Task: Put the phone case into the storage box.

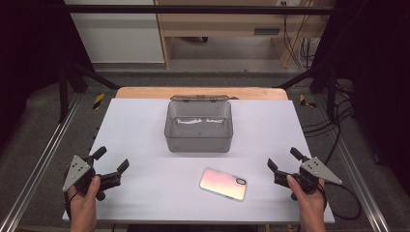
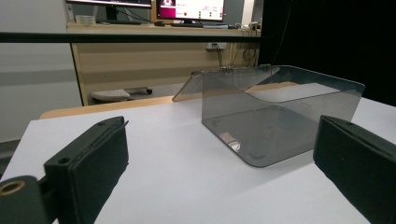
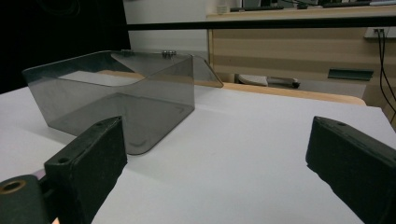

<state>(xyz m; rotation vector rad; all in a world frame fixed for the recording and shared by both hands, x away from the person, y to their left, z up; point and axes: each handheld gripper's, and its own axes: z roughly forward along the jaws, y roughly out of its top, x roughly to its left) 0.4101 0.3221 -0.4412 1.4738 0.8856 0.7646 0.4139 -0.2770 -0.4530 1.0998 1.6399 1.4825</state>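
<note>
- Right gripper (image 1: pixel 285 160) spread wide, empty; nearer to pink iridescent slab phone (image 1: pixel 223 183), lying just left of it on white table (image 1: pixel 145 125), long axis pointing gripper-ward.
- Left gripper (image 1: pixel 111 159) also gaping, empty, farther off.

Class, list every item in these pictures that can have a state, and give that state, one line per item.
Smoky transparent plastic box: upright, empty.
Hinged lid of the box: open, folded back behind it.
Iridescent pink phone: flat on the white table, back up, untouched.
Left gripper: open, holding nothing.
Right gripper: open, holding nothing.
</note>
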